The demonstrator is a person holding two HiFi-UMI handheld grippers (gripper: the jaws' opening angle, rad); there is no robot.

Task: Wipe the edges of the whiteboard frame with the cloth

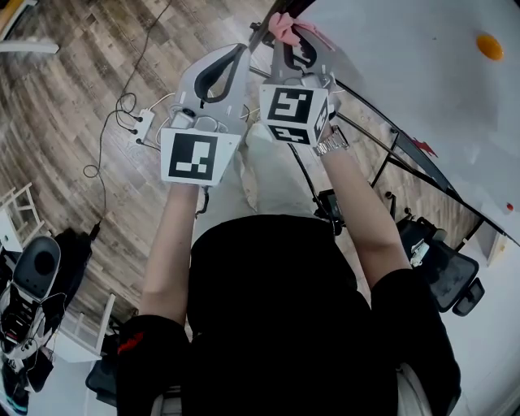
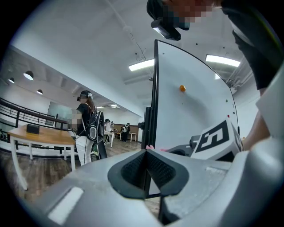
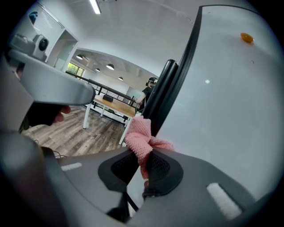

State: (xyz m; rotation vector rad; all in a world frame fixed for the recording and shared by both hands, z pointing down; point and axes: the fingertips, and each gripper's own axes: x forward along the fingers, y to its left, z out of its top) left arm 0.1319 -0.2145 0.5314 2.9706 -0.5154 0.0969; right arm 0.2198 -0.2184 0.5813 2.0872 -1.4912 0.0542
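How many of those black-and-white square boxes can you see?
2. The left cube rides on the left gripper. The right cube rides on the right gripper, which grips the pink cloth. No others show.

Wood-plank floor lies below the fingers of the left gripper. Beyond them to the left stands a wooden table on white legs, a black railing behind it. Strip lights glow on the white ceiling high above them.
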